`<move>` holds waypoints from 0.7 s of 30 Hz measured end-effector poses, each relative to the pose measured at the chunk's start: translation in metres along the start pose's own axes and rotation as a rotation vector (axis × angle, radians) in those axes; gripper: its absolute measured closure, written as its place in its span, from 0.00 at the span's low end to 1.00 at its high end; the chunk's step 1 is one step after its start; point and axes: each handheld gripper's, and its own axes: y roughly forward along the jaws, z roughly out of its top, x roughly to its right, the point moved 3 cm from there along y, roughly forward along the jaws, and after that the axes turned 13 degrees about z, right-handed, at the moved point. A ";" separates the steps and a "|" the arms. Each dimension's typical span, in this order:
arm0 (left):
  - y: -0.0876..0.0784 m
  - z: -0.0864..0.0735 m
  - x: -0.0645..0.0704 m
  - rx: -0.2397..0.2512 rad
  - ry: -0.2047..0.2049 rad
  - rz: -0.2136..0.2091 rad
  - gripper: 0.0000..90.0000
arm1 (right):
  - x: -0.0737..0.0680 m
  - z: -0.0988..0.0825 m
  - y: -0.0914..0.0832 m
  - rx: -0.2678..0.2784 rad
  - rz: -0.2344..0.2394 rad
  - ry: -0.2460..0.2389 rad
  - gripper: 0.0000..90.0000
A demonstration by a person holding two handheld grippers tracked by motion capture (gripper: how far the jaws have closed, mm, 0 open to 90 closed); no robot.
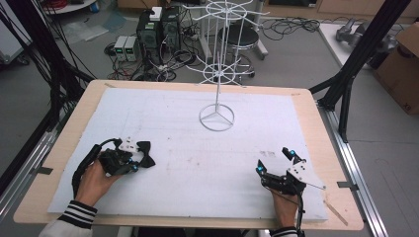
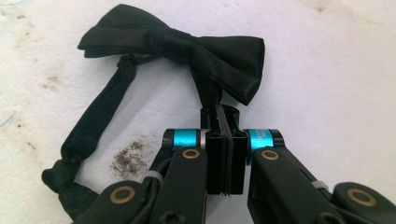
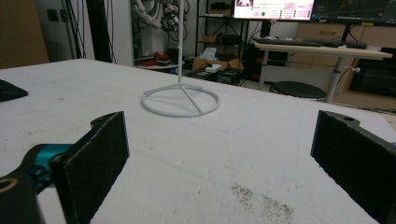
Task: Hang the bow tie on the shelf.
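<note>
Pinching the bow tie (image 2: 187, 44) by its neck strap: the left gripper (image 2: 226, 140) has its fingers pressed together on the thin band just below the knot, likely because the band is the only part slim enough to clamp without crushing the bow. Tie is lying flat on the white surface (image 1: 197, 158) at lower left of the high view, strap looping off to the side. Right gripper (image 1: 274, 160) is sitting at lower right, fingers spread wide and holding nothing, facing the white wire stand (image 1: 216, 117) at upper centre, probably the hanging target.
</note>
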 end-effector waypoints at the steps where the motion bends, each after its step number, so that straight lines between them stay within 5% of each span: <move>1: -0.002 -0.001 -0.002 0.016 -0.018 -0.007 0.99 | 0.000 0.000 0.000 0.000 0.000 0.000 0.04; 15: -0.021 -0.001 -0.017 0.196 -0.158 0.008 0.99 | 0.000 0.000 0.000 0.001 0.001 -0.003 0.04; 21: -0.030 0.004 -0.021 0.316 -0.229 0.021 0.99 | -0.001 0.000 0.000 0.000 0.000 0.003 0.04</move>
